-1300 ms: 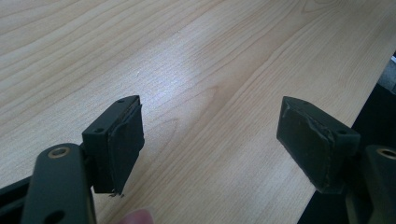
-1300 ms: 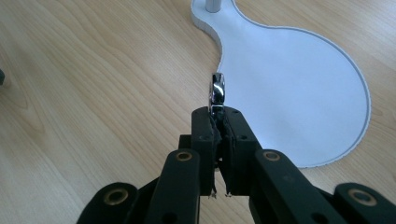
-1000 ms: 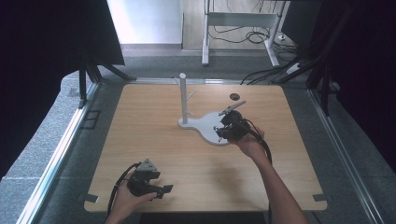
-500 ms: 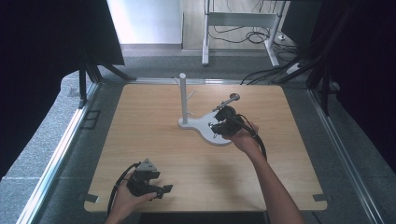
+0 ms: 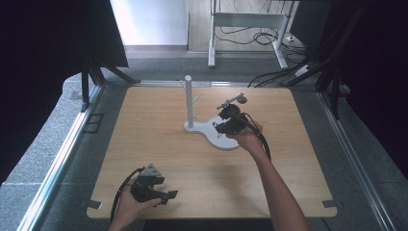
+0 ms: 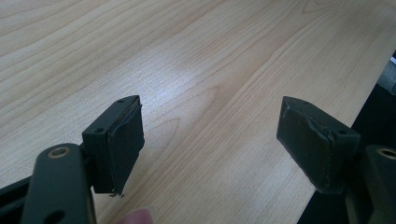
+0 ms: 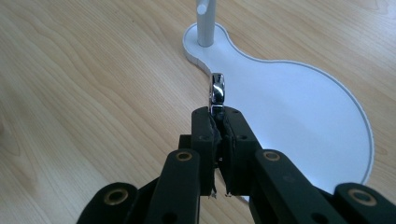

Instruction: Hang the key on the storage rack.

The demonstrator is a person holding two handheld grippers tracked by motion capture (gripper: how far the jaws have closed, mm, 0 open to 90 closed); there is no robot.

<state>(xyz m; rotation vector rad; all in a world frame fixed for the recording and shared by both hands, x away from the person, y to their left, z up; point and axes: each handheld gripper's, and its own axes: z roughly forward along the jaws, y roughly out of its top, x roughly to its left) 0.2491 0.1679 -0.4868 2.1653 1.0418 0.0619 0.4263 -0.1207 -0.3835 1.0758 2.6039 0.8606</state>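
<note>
The white stand (image 5: 219, 134) sits on the wooden tabletop (image 5: 154, 130) a little beyond its middle: a flat base with a small lobe and a larger round lobe, and an upright white post (image 5: 188, 98) rising from the small lobe. The right gripper (image 5: 226, 126) hangs over the round lobe of the stand, held by the person's right hand (image 5: 248, 138). In the right gripper view its fingers (image 7: 204, 135) are pressed together on a small shiny metal ring (image 7: 217, 91), which stands on edge above the fingertips, over the stand's base and on the near side of the post. The left gripper (image 5: 166, 195) rests low, well away from the stand, near the tabletop's front edge, in the left hand (image 5: 130, 204). Its fingers (image 6: 122, 140) are spread wide apart with nothing between them, bare wood beneath.
</note>
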